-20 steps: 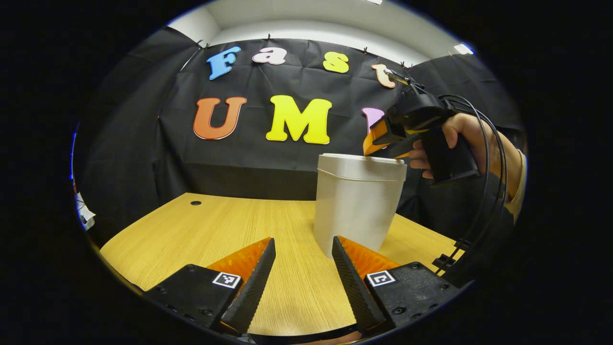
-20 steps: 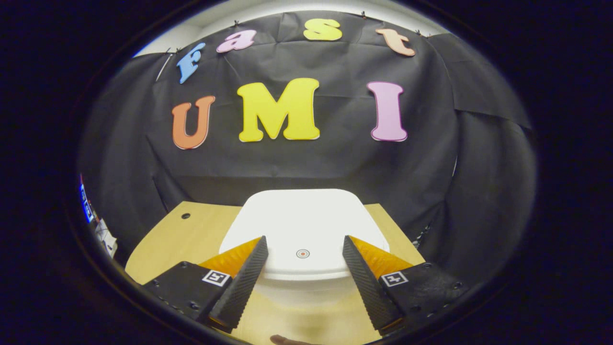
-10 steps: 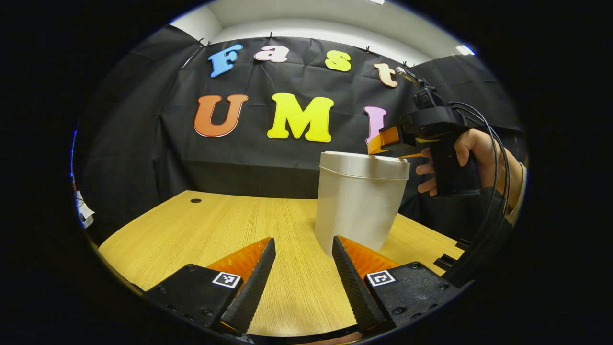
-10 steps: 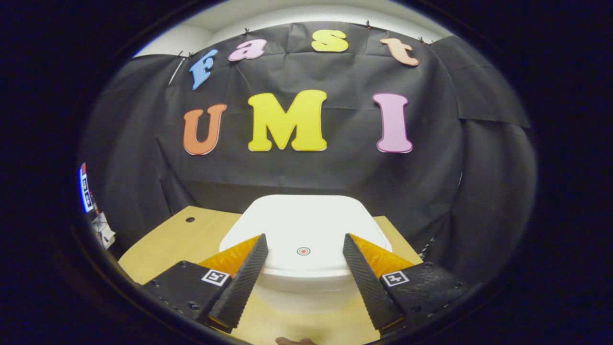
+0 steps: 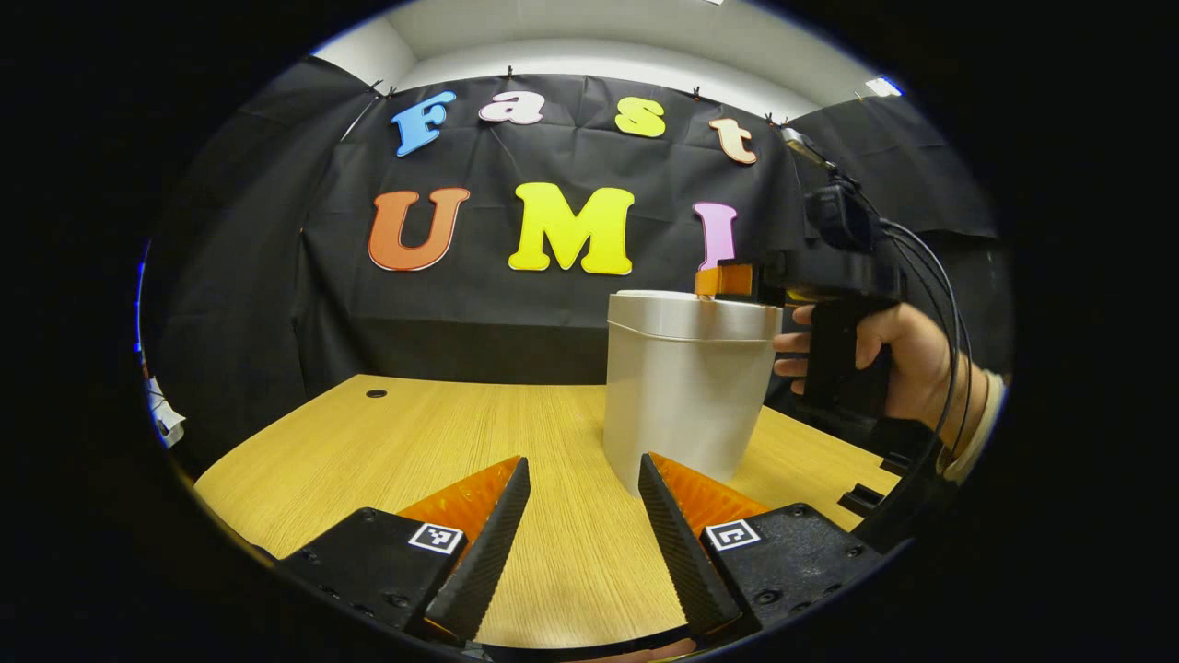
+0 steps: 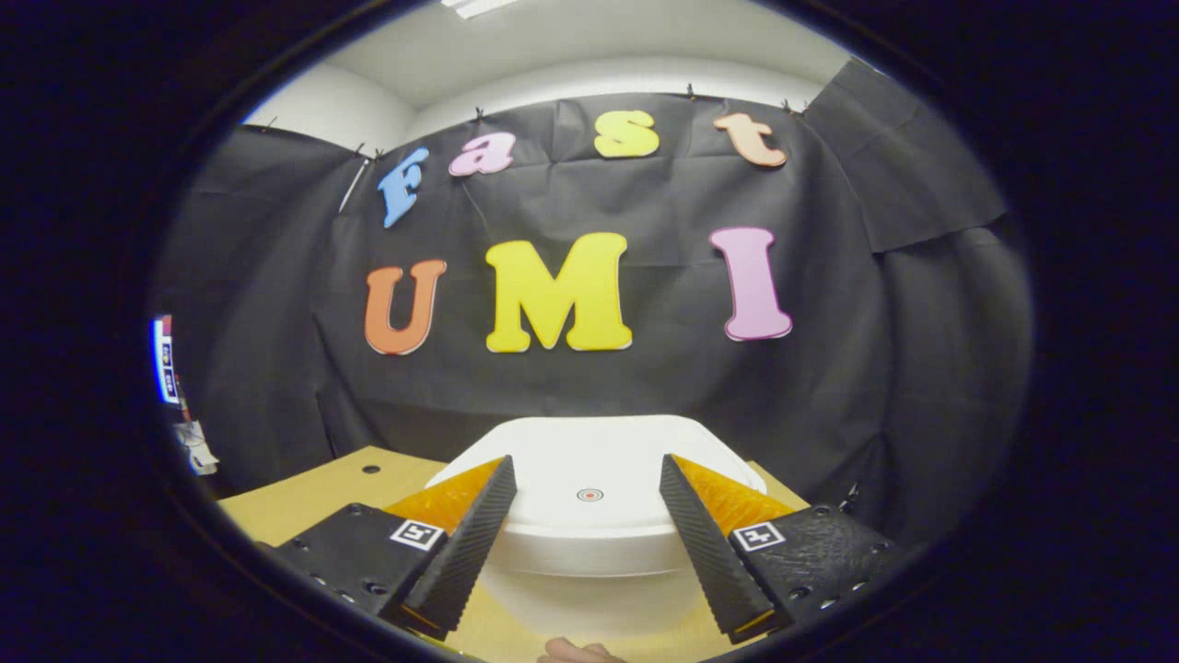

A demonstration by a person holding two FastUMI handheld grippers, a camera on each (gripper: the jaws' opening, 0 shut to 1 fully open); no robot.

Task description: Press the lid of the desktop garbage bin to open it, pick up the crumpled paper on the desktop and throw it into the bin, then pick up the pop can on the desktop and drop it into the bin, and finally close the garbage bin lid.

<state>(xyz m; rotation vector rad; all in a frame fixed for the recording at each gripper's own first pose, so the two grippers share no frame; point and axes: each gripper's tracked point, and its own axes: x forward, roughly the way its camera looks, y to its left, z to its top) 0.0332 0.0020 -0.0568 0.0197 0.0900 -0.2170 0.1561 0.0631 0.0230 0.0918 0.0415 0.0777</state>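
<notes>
- Surface: I log a light wood-grain desktop (image 5: 387, 442) with a small dark round hole (image 5: 376, 392) toward its far left edge, at about 10 o'clock from the bin.
- Room: black cloth booth wall (image 5: 553, 304) behind the desktop, with a pale wall and ceiling (image 6: 571, 46) above the cloth.
- Task item: one white plastic desktop garbage bin (image 5: 686, 387), tall and tapering toward the base, standing upright on the desktop, right of centre in the left gripper view. Its flat white lid (image 6: 589, 470) is down and sits level on the rim; a small red ring mark (image 6: 589, 494) lies near the lid's front edge.
- Left gripper (image 5: 582, 529): I see the fingers spread apart with nothing between them, low over the desktop; the bin stands beyond them at about 1 o'clock.
- Right gripper (image 6: 586, 529): fingers spread wide, nothing pinched; the lid lies beneath and between them, with the ring mark at 12 o'clock from the gap.
- Left gripper view: shows the bin's side wall and the right gripper's tip at the lid's near right edge, with a hand (image 5: 907, 364) around the dark handle and black cables (image 5: 953, 313) looping behind. I cannot tell whether the tip touches the lid.
- Right gripper view: shows the lid's top face from above.
</notes>
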